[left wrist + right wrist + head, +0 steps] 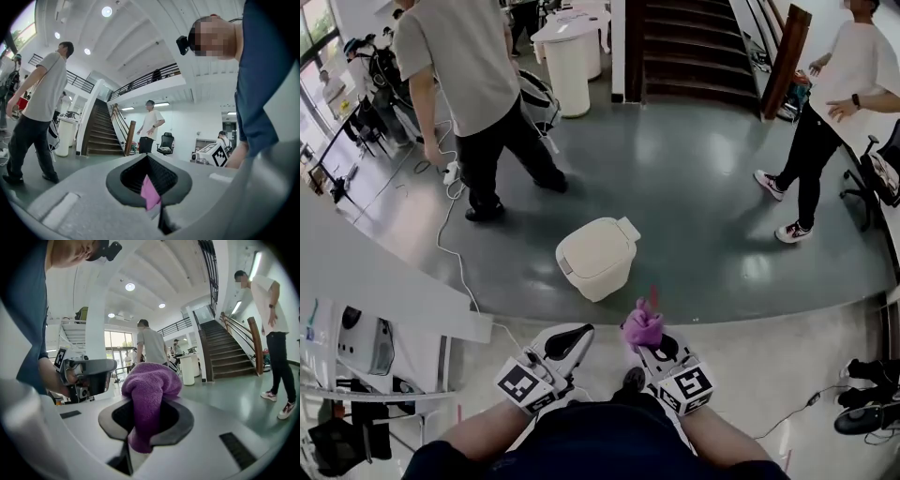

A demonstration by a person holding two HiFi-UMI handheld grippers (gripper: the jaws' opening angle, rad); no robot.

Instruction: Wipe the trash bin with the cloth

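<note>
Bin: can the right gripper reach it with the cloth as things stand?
Probably yes: the right gripper holds the cloth, and only bare floor lies between it and the bin ahead.

- Grey floor [703, 197]: glossy, reflections seen.
- Person in grey shirt and black trousers [464, 84]: stood upper left, feet apart.
- White cable [450, 244]: trailed over the floor from beside that person's feet toward the near edge.
- Person in white shirt and black trousers [834, 103]: stood upper right, pink-and-white trainers worn.
- Staircase [689, 47]: dark treads, flanked by a wooden newel post [783, 56].
- White cylindrical container [569, 70]: set left of the stair foot.
- Black office chair [165, 143]: placed near the second person.
- Railed balcony [150, 84]: seen above the stairs.
</note>
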